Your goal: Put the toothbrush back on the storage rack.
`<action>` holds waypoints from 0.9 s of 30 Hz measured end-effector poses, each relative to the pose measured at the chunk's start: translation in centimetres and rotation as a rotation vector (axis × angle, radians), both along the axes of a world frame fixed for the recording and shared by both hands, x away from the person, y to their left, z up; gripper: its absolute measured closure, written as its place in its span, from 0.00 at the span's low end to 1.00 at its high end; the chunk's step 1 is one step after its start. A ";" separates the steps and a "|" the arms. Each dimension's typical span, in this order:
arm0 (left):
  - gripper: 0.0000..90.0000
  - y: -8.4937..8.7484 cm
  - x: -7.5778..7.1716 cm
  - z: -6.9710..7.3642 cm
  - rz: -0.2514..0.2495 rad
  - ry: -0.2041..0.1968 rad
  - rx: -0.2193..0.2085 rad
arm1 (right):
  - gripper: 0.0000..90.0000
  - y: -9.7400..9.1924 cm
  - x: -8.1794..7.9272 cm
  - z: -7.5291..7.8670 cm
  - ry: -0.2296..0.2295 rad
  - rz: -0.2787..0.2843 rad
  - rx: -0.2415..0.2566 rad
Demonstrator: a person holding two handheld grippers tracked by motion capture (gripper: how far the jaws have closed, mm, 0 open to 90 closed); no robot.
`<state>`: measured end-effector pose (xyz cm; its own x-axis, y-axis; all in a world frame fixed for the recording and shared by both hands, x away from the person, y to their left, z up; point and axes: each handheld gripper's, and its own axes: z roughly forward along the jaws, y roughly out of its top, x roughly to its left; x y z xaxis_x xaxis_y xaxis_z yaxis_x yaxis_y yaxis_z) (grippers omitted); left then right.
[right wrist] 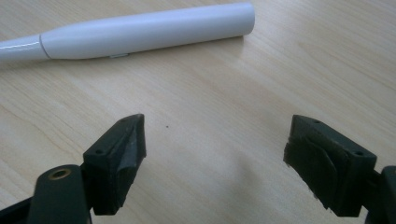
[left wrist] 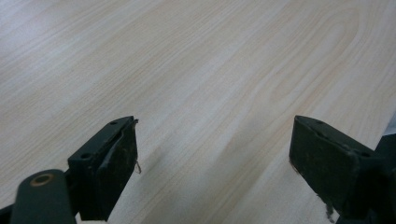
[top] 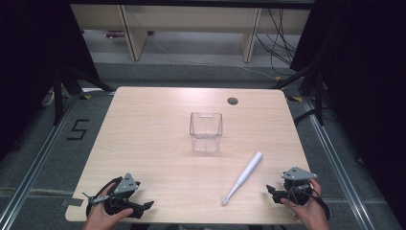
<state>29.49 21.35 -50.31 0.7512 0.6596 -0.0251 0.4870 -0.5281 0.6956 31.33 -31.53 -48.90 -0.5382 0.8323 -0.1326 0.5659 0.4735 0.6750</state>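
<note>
A white electric toothbrush lies slanted on the wooden table, brush end toward the front edge. Its thick handle crosses the top of the right gripper view. A clear plastic cup stands upright and empty at the table's middle. My right gripper rests near the front right corner, just right of the toothbrush, jaws wide open with bare wood between them. My left gripper sits at the front left edge, held by a hand, also open over bare table.
A round grey cable port sits near the table's far edge. Beyond the table stand pale wooden shelf legs and loose cables on the floor. Dark curtains flank both sides.
</note>
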 end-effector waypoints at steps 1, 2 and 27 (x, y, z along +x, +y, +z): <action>0.17 0.0 0.0 0.0 0.000 0.000 0.000 | 0.23 0.1 0.0 0.0 0.005 -0.006 0.005; 0.17 0.0 0.0 0.0 0.001 0.000 0.000 | 0.23 0.1 0.0 0.0 0.002 -0.006 0.008; 0.17 0.1 -0.2 -0.1 0.010 0.009 -0.009 | 0.39 1.7 3.4 1.0 -0.071 0.037 0.062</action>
<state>29.34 21.43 -50.40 0.7439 0.6672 -0.0379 0.4991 -0.5170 0.6955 34.73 -29.78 -47.85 -0.5600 0.8198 -0.1202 0.4985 0.4492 0.7415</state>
